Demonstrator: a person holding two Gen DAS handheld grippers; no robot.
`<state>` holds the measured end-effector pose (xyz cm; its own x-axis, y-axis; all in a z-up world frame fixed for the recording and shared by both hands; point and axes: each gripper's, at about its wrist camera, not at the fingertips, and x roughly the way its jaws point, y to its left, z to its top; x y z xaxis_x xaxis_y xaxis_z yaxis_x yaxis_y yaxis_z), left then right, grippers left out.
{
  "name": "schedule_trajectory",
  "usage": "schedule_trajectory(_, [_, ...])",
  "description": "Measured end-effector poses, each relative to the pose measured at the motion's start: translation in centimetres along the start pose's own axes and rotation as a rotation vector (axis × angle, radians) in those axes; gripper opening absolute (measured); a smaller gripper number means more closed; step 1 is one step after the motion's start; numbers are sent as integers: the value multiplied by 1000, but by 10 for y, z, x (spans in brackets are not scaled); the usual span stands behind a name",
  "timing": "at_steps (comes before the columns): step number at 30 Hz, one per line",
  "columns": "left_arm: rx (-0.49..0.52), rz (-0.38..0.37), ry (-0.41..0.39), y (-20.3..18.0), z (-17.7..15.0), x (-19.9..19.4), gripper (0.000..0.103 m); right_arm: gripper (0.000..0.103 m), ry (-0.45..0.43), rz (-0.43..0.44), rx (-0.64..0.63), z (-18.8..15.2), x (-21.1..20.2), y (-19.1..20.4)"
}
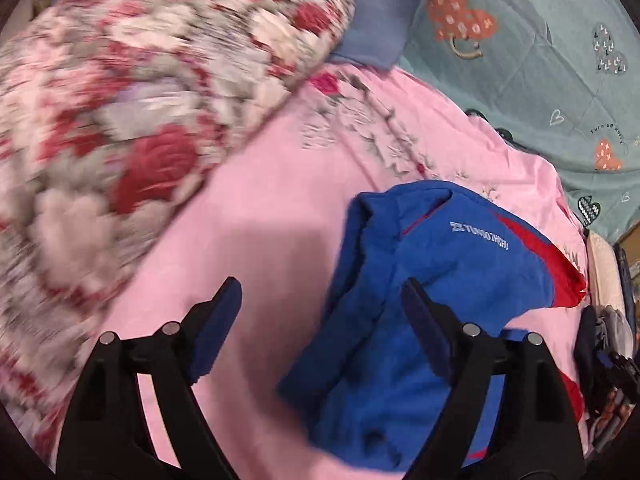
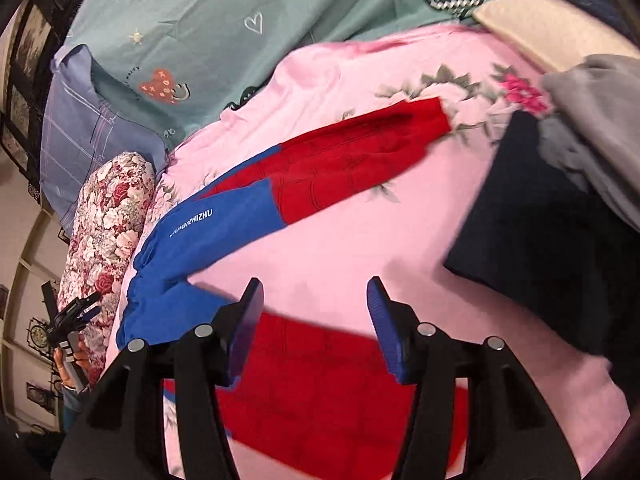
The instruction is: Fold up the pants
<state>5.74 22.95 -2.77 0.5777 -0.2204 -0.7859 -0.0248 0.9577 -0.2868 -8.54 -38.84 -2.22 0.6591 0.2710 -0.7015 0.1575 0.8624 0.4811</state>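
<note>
Blue and red pants [image 1: 440, 264] lie spread on a pink floral bedsheet [image 1: 272, 216]. The blue waist part with white lettering fills the lower right of the left wrist view. My left gripper [image 1: 322, 300] is open above the sheet, its right finger over the blue cloth. In the right wrist view both red legs show: one [image 2: 352, 156] stretches to the upper right, the other [image 2: 320, 392] lies under my right gripper [image 2: 316, 300], which is open and empty just above it.
A rolled red-and-white floral quilt [image 1: 120, 128] lies left of the pants. A teal heart-print blanket [image 1: 540, 60] and a blue pillow [image 2: 80, 128] lie at the far side. Dark navy [image 2: 552, 248] and grey [image 2: 600, 112] clothes lie to the right.
</note>
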Motion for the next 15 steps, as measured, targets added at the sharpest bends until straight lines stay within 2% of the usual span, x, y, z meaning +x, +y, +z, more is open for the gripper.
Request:
schedule_trajectory(3, [38, -1, 58, -22, 15, 45, 84, 55, -20, -42, 42, 20, 23, -14])
schedule_trajectory(5, [64, 29, 103, -31, 22, 74, 84, 55, -46, -85, 88, 36, 39, -32])
schedule_trajectory(9, [64, 59, 140, -32, 31, 108, 84, 55, -79, -127, 146, 62, 59, -51])
schedule_trajectory(11, [52, 56, 142, -31, 36, 117, 84, 54, -64, -144, 162, 74, 72, -57])
schedule_trajectory(12, [54, 57, 138, -31, 37, 117, 84, 53, -57, -158, 178, 78, 80, -59])
schedule_trajectory(15, [47, 60, 131, -33, 44, 120, 84, 39, -56, -126, 217, 85, 94, -64])
